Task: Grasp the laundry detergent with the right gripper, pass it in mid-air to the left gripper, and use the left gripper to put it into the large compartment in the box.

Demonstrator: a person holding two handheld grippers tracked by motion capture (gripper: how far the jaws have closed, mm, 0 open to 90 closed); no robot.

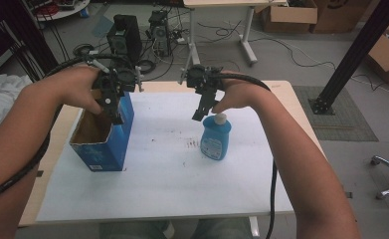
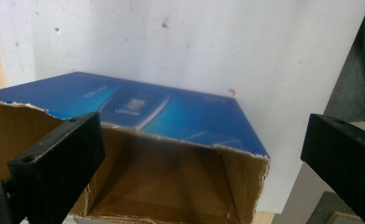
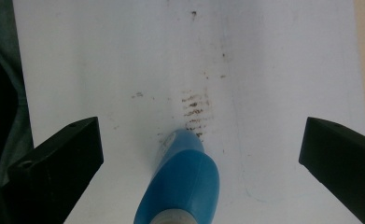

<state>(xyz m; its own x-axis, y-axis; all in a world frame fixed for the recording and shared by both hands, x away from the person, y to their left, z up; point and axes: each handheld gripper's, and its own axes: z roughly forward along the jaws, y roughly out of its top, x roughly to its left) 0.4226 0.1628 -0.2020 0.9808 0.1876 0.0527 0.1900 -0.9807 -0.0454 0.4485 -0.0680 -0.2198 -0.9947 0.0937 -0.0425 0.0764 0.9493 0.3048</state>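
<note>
The blue bottle stands upright on the white counter, right of centre, its pale cap up, just beside a patch of brown smudges. My right gripper hangs just above and a little left of its cap, fingers spread wide and empty; in the right gripper view the bottle sits between them, touching neither. Well apart at the counter's left stands the open blue carton, its brown inside bare. My left gripper hovers over the carton's far rim, fingers wide open, holding nothing.
</note>
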